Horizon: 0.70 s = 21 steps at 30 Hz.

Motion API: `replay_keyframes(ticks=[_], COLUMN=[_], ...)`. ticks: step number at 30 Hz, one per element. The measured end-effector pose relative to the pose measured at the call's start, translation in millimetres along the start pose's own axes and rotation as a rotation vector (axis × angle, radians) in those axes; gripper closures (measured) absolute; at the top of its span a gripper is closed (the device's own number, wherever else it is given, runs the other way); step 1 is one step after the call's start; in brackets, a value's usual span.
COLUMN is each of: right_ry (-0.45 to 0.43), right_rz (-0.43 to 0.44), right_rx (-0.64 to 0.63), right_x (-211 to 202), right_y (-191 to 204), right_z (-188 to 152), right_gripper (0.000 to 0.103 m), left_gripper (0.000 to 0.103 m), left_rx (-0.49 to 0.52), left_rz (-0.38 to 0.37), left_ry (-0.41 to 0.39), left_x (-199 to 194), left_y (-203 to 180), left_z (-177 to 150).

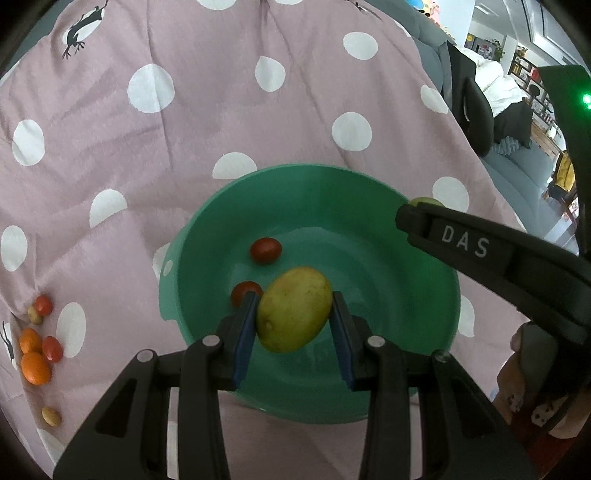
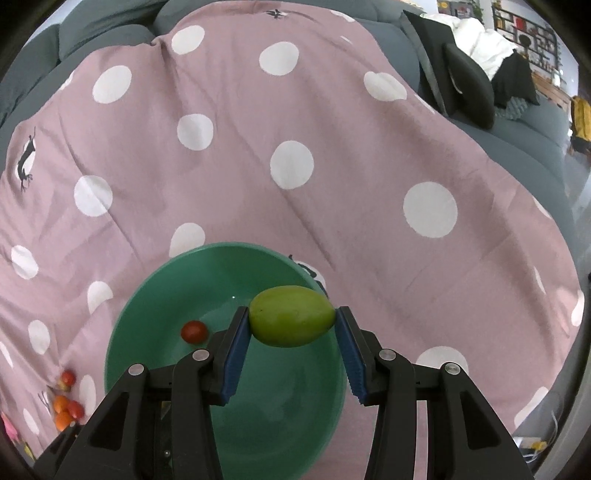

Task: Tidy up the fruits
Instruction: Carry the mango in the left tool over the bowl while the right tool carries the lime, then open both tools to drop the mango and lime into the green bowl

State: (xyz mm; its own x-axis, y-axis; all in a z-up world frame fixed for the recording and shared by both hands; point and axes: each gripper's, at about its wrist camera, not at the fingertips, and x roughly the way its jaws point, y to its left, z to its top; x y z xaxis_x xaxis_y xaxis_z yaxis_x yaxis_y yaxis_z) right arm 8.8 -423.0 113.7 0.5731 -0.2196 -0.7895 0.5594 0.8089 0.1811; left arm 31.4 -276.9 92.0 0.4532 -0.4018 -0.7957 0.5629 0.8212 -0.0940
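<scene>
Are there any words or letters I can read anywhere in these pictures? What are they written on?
"DAS": white letters on the black arm of the right claw, seen from the left wrist view.
Shelves in the far room: anything printed there is too small and blurred to read.
Nothing else readable.

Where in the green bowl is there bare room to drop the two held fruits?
The green bowl is bare along its right and near floor. Its left holds two cherry tomatoes. The cloth's left edge is crowded with small fruits; the polka-dot cloth beyond the bowl is bare.
</scene>
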Motion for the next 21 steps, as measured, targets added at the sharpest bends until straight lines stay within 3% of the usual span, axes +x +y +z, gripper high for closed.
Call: replay_keyframes(ticks=[21], right_ry=[0.024], right_rz=[0.026], right_rx=[-0.054], right_x=[5], right_y=[13], right_z=[-1], right_gripper=[0.055], left_gripper=[0.064], left_rx=[-0.033], left_rz=[-0.004], left_ry=[0.041], left_x=[10], left_y=[8], left_z=[-6])
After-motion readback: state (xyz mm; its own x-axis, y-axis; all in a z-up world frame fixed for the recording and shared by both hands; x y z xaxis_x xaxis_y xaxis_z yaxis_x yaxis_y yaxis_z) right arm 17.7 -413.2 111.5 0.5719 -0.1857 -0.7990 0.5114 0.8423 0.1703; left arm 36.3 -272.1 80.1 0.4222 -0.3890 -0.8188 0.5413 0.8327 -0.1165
